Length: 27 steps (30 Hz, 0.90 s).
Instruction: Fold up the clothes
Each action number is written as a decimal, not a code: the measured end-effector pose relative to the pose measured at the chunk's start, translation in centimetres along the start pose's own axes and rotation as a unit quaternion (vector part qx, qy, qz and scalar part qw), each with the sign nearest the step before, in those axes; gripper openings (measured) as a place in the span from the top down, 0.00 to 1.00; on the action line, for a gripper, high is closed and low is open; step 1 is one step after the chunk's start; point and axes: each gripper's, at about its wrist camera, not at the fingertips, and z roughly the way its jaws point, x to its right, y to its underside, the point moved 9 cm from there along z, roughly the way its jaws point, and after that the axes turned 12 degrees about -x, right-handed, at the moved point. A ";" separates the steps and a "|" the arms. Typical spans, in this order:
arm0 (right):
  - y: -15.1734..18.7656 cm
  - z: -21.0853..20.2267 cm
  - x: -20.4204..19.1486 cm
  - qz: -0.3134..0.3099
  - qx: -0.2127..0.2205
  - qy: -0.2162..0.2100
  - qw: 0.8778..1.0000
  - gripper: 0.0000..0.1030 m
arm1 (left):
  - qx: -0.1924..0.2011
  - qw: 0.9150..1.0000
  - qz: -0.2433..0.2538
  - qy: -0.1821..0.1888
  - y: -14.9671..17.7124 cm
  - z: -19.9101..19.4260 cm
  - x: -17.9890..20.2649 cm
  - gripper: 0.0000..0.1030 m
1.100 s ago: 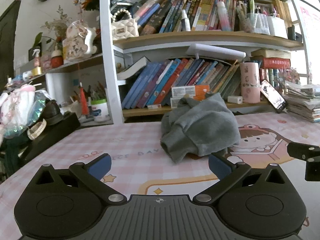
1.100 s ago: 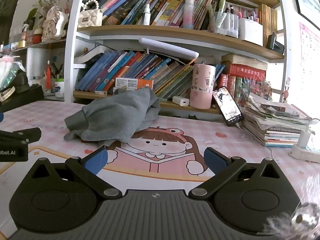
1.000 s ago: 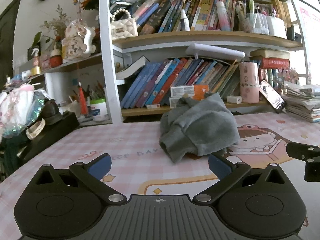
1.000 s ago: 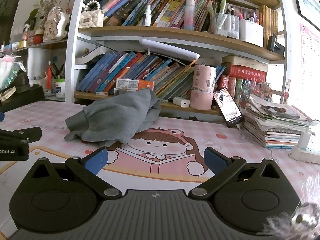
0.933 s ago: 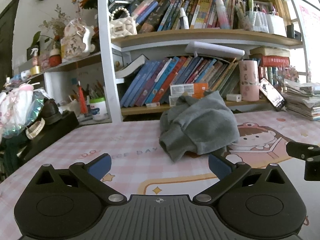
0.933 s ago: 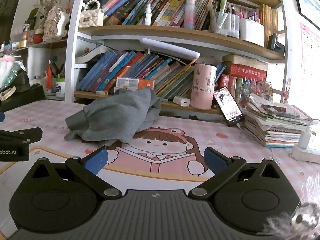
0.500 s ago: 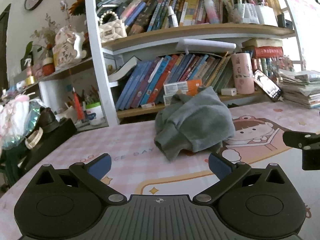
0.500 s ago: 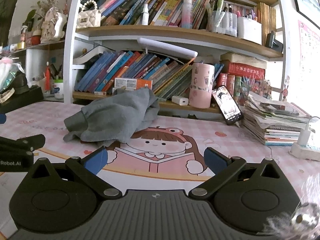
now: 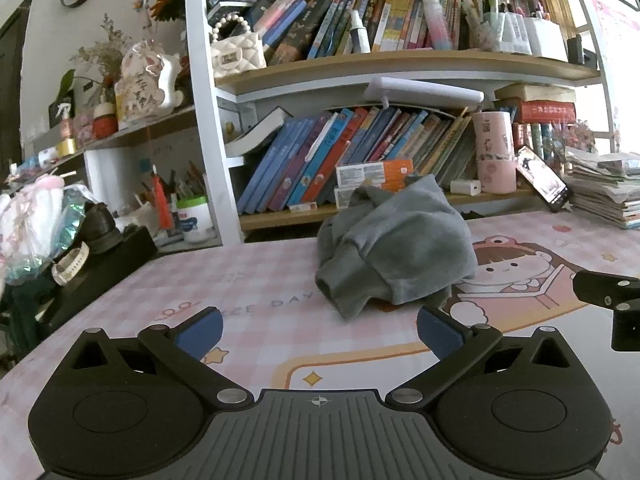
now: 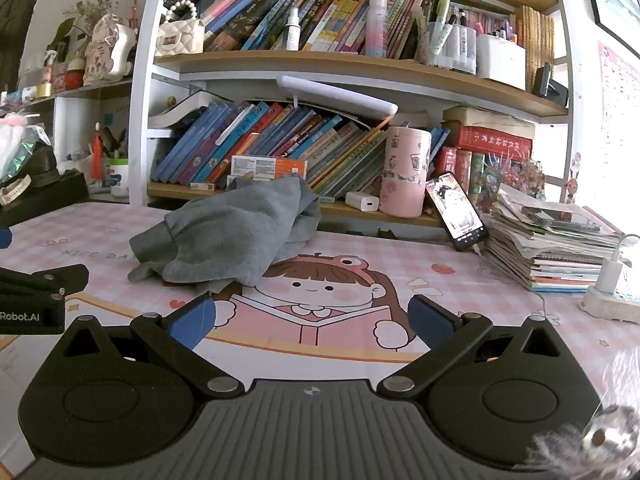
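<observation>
A crumpled grey sweatshirt (image 9: 396,256) lies in a heap on the pink checked table mat (image 9: 248,280), a cuffed sleeve pointing toward me. My left gripper (image 9: 318,330) is open and empty, a short way in front of the heap. In the right wrist view the sweatshirt (image 10: 232,236) is left of centre. My right gripper (image 10: 312,322) is open and empty over the cartoon girl print (image 10: 316,292), right of the heap. Each gripper shows at the edge of the other's view.
A white bookshelf (image 9: 204,120) packed with books stands along the table's far edge. A pink cup (image 10: 404,172), a phone (image 10: 456,212), a stack of magazines (image 10: 552,240) and a power strip (image 10: 612,300) are on the right. A black box (image 9: 92,268) sits on the left.
Both grippers have drifted slightly; the sweatshirt sits a little lower and nearer in the left wrist view. Both grippers stay open. The sweatshirt has not moved.
</observation>
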 end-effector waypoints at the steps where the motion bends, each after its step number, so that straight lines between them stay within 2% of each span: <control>1: 0.0 0.0 0.0 0.000 0.000 0.000 1.000 0.00 | 0.000 1.000 -0.001 0.000 0.0 0.0 0.0 0.00; 27: 0.0 0.0 0.0 0.001 -0.003 -0.002 1.000 0.00 | -0.002 1.000 -0.010 0.001 0.0 0.1 -0.4 0.00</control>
